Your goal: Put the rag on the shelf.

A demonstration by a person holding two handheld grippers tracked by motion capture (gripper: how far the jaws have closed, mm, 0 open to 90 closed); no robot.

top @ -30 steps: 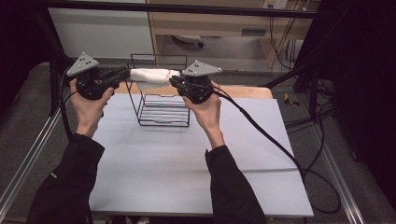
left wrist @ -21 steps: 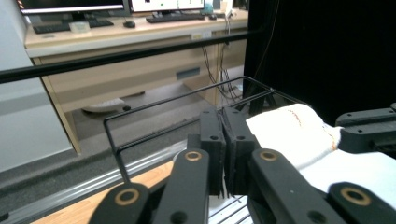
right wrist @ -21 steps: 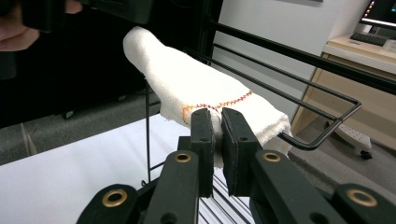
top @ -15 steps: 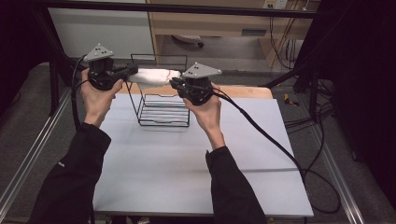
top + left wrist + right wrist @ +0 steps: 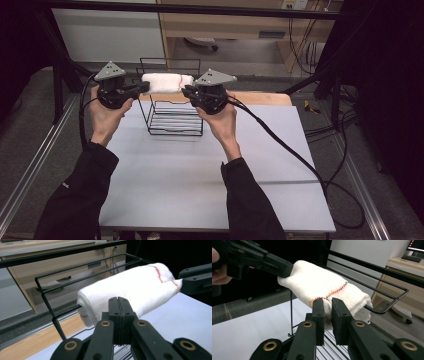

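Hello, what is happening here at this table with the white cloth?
A person holds a claw in each hand at the ends of a rolled white towel, which lies on the top bars of a black wire rack on the table. The left claw is shut, its tip at the towel's end. The right claw pinches the other end, and its jaws have just been opening slightly.

A wooden cabinet [image 5: 260, 22] and white panel [image 5: 107, 35] stand behind the grey floor [image 5: 30, 145].

Black hand-held gripper [image 5: 141, 89] bodies, grey three-cornered plates, black cables, dark sleeves.
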